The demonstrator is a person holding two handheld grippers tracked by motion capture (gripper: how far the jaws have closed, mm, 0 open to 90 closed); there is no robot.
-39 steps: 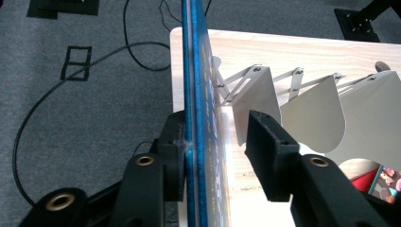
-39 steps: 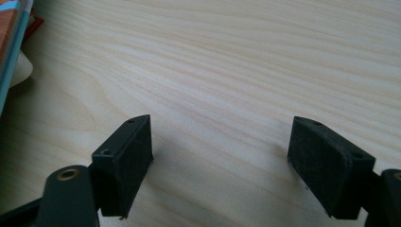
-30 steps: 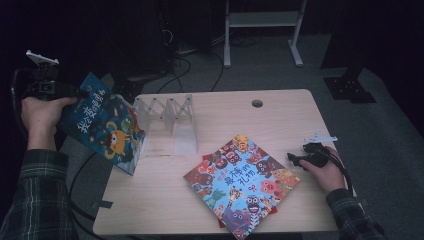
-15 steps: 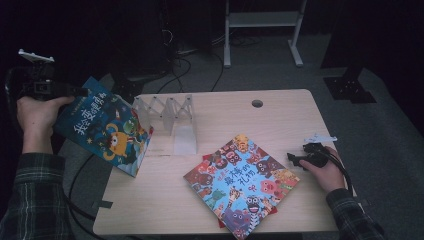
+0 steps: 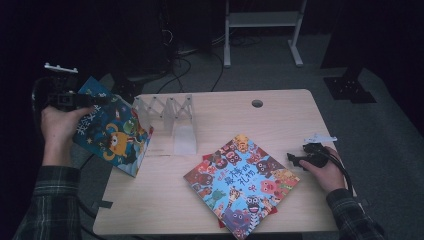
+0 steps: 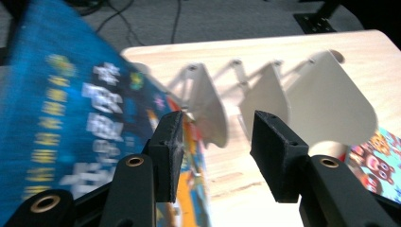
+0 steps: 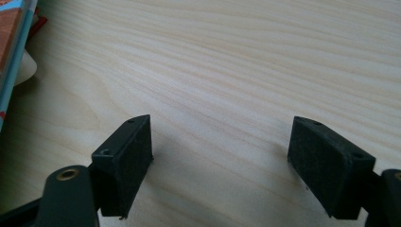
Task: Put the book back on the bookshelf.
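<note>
Left gripper grips blue book, tilted just left of white rack; right gripper open, idle on desk.

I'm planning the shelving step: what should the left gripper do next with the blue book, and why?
Probably ease the blue book rightward toward the white rack: the left gripper holds it tilted at the table's left edge, short of the slots.
</note>
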